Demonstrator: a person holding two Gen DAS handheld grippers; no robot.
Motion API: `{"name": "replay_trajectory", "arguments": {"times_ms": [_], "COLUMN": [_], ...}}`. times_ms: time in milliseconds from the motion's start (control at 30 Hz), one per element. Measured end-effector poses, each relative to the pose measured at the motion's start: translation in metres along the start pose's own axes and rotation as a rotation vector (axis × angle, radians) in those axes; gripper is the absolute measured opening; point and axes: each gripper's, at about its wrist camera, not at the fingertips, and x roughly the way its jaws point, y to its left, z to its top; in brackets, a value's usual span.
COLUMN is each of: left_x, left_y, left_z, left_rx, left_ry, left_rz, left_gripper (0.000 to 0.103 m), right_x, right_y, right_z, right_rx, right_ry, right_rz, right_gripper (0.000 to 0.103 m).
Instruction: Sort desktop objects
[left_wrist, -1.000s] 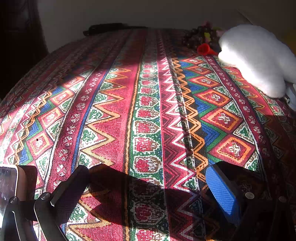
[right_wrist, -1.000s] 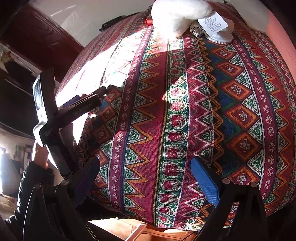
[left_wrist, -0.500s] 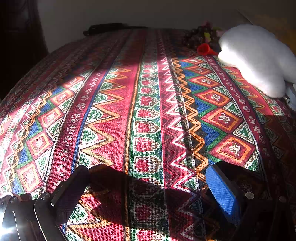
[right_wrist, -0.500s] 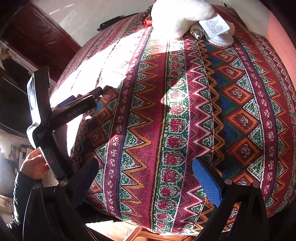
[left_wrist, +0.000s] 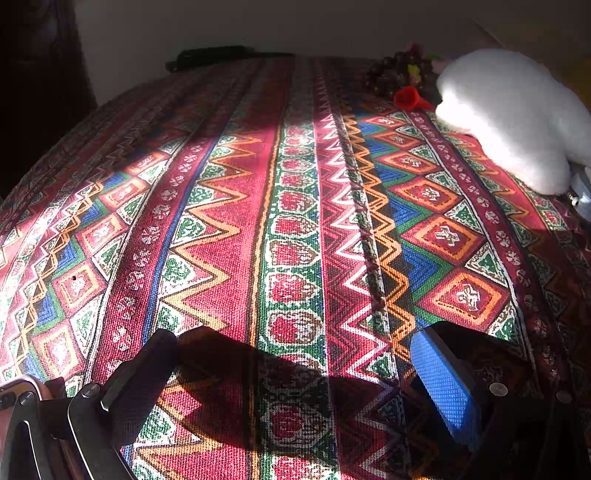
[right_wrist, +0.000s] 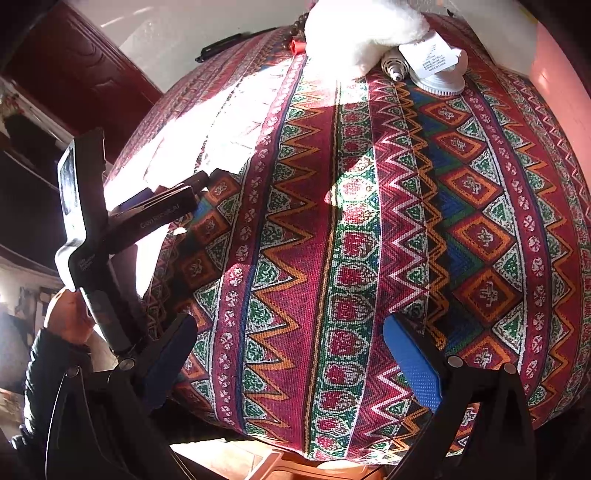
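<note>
Woven zigzag tablecloth (left_wrist: 295, 221) under fluffy white plush (left_wrist: 509, 114).

Tablecloth (left_wrist: 295, 221) red-green-blue zigzag stripes; plush (left_wrist: 517, 118) white; funnel (left_wrist: 408, 99) red.

- Table w/ patterned red cloth (left_wrist: 295, 221), part sunlit, part shadow.
- Far right: white plush (left_wrist: 517, 118); red cone (left_wrist: 408, 99) touching its left.
- Behind cone: dark beads (left_wrist: 391, 72).
- Far edge: black object (left_wrist: 210, 57).
- By plush: white round brush (right_wrist: 439, 79) w/ label, small silver tool (right_wrist: 395, 68).
</note>
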Motion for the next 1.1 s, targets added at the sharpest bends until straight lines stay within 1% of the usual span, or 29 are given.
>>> {"name": "replay_trajectory", "arguments": {"times_ms": [100,200,267,300,333,367,400,433,500,700,800,933,1100], "left_x": [0.001,0.001,0.002,0.002,0.002,0.002,0.002,0.002,0.002,0.001,0.001,0.002,0.002], "left_y": [0.000,0.000,0.001,0.001,0.001,0.001,0.000,0.000,0.000,-0.001,0.000,0.000,0.000], "left_z": [0.001,0.001,0.001,0.001,0.002,0.002,0.002,0.002,0.002,0.002,0.002,0.002,0.001], "left_rx": [0.000,0.001,0.001,0.001,0.000,0.001,0.001,0.002,0.002,0.001,0.001,0.001,0.001], "left_ry": [0.000,0.000,0.000,0.000,-0.001,-0.001,-0.001,0.000,-0.001,-0.001,-0.001,-0.001,-0.001], "left_rz": [0.000,0.000,0.000,0.000,-0.001,0.000,0.000,0.001,0.001,0.002,0.001,0.002,0.001], "left_gripper": [0.103,0.103,0.103,0.103,0.103,0.103,0.103,0.103,0.103,0.103,0.103,0.103,0.103], "right_x": [-0.007,-0.003,0.013,0.026,0.045,0.050,0.045,0.045,0.050,0.051,0.047,0.064,0.072], "right_y": [0.004,-0.002,-0.018,-0.029,-0.040,-0.048,-0.054,-0.058,-0.056,-0.058,-0.058,-0.041,-0.034], "right_z": [0.012,0.039,0.061,0.070,0.077,0.082,0.084,0.086,0.085,0.084,0.082,0.101,0.107], "right_rx": [-0.050,-0.077,-0.072,-0.071,-0.077,-0.061,-0.033,-0.010,-0.013,-0.009,-0.008,-0.015,-0.016], "right_ry": [-0.075,-0.217,-0.308,-0.314,-0.280,-0.274,-0.293,-0.291,-0.296,-0.298,-0.299,-0.290,-0.290], "right_rz": [-0.061,-0.159,-0.254,-0.307,-0.344,-0.336,-0.305,-0.310,-0.329,-0.321,-0.320,-0.320,-0.319], "right_gripper": [0.102,0.102,0.103,0.103,0.103,0.103,0.103,0.103,0.103,0.103,0.103,0.103,0.103]}}
